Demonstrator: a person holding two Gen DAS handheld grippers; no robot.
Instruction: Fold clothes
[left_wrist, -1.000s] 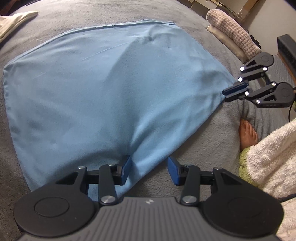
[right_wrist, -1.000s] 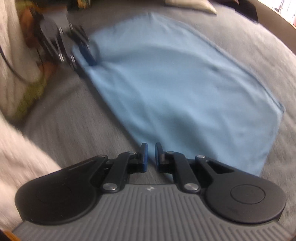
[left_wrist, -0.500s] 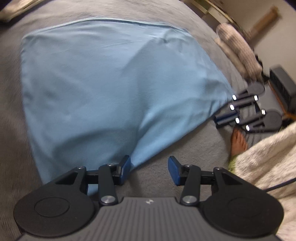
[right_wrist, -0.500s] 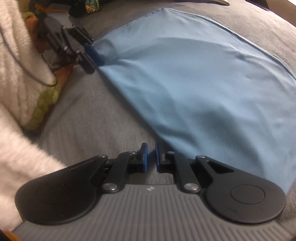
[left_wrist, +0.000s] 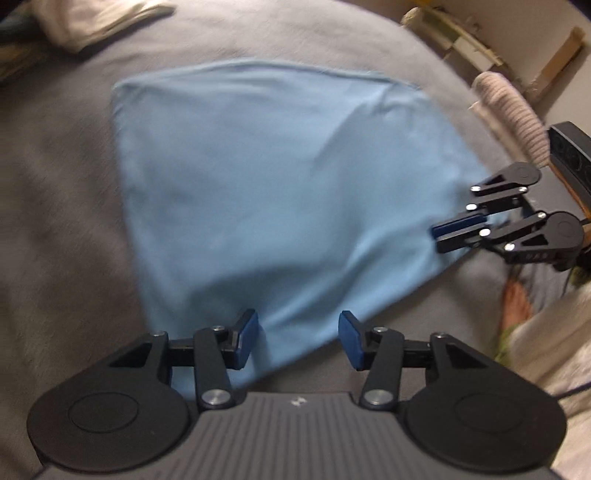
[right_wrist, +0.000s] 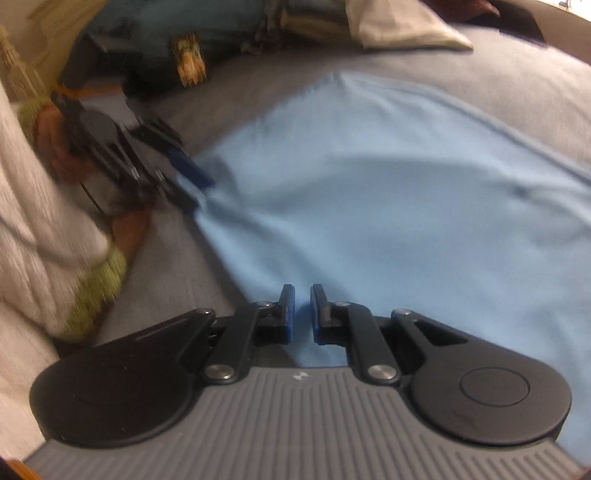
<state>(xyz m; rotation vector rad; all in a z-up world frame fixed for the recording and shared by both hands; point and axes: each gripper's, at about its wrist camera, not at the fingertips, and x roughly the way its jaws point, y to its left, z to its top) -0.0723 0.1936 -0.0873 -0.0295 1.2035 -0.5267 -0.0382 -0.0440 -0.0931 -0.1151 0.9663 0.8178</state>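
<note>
Cloth (left_wrist: 280, 199), light blue, lies spread on the grey bed (left_wrist: 55, 229). Left tool (left_wrist: 297, 334) stands half open over the cloth's corner at 6 o'clock, gripping nothing. Right tool (right_wrist: 302, 310) is almost closed, pinching the cloth's edge; in the left view it sits at 3 o'clock.

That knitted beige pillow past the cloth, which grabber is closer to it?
Right. The right gripper sits at the light blue cloth's corner just below the knitted beige pillow; the left gripper is at the opposite corner.
</note>
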